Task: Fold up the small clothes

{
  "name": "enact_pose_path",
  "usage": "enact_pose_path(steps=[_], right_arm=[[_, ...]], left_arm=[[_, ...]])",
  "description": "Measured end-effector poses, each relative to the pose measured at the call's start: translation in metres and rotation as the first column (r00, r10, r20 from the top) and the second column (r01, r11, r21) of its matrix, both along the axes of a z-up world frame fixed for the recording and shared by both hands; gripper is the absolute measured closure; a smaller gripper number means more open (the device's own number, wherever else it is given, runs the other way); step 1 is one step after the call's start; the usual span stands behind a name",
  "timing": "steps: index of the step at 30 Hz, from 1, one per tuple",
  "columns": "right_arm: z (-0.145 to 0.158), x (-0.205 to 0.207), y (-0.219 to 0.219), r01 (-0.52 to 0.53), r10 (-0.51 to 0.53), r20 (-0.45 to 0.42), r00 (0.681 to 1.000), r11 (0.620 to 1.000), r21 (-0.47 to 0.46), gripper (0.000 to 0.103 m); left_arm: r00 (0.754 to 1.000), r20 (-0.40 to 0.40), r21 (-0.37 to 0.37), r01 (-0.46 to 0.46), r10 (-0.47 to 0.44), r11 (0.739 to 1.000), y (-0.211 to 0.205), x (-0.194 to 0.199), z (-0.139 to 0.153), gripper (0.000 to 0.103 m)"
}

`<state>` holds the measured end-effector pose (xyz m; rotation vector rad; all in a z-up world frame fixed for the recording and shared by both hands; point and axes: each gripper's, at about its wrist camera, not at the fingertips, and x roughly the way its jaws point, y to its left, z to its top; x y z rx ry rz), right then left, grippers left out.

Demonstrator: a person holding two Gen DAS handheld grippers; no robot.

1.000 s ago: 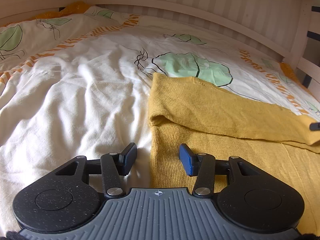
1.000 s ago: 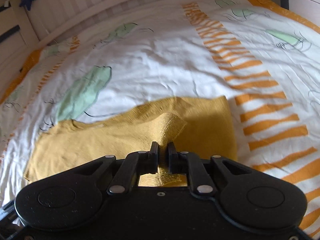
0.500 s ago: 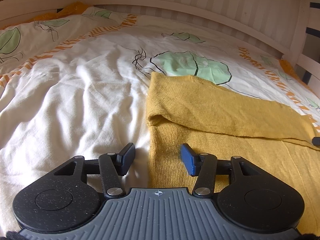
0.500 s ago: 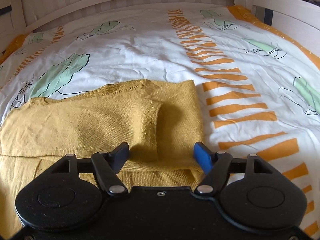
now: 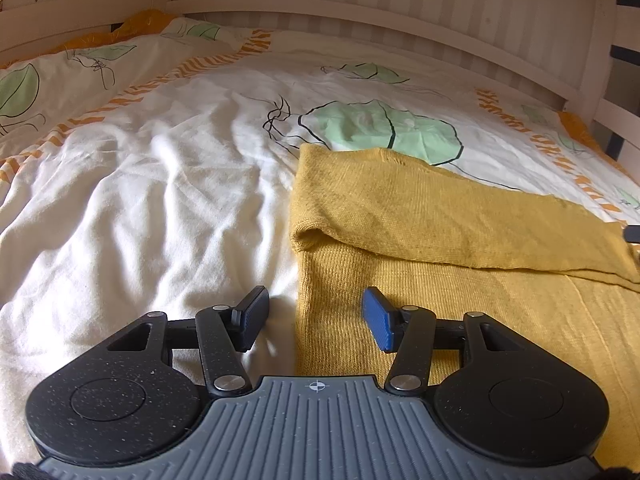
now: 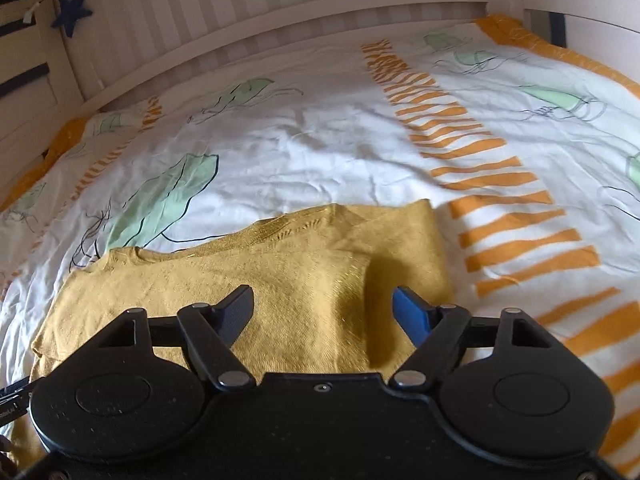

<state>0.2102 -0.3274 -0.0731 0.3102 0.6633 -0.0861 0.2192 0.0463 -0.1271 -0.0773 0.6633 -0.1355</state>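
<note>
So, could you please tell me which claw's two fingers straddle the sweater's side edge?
The left claw: its black finger is over the duvet, its blue over the mustard sweater. The right claw sits wholly over sweater.

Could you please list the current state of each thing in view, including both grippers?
Yellow knit garment: lying on the bed, partly folded, top layer folded over the lower part.
Left gripper: open, holding nothing, straddling the garment's left edge.
Right gripper: open, holding nothing, over the garment.
Duvet cover: spread out, wrinkled.
</note>
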Motion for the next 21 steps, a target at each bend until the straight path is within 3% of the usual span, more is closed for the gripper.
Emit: enact_pose_path(steps=[1,2,5,9,12,21], right_arm=[[-0.003,0.006,0.0,-0.011,0.011,-0.014,1.0,1.0,0.006,0.03],[-0.006,0.012,-0.002,-0.01,0.011,-0.033,0.999,1.0,0.022,0.039],[-0.01,0.022,-0.003,-0.015,0.019,-0.067,0.998,0.998,0.058,0.085],[0.003,0.014,0.006,-0.004,0.004,0.008,1.0,0.998,-0.065,0.082],[-0.013,0.017,-0.008,0.104,-0.109,-0.087,0.99,0.993,-0.06,0.069],[0.002,-0.017,-0.01,0.094,-0.096,-0.034,0.995,0.995,-0.031,0.036]], left_arm=[[1.0,0.0,-0.001,0.001,-0.001,1.0,0.0,0.0,0.0,0.052],[1.0,0.001,-0.001,0.001,-0.001,1.0,0.0,0.0,0.0,0.052],[1.0,0.0,-0.003,0.001,-0.001,1.0,0.0,-0.001,0.0,0.052],[1.0,0.001,-0.003,0.0,0.0,1.0,0.0,-0.001,0.0,0.051],[1.0,0.0,0.001,0.001,-0.001,1.0,0.0,-0.001,0.0,0.051],[1.0,-0.003,0.004,0.005,-0.005,1.0,-0.002,0.0,0.001,0.049]])
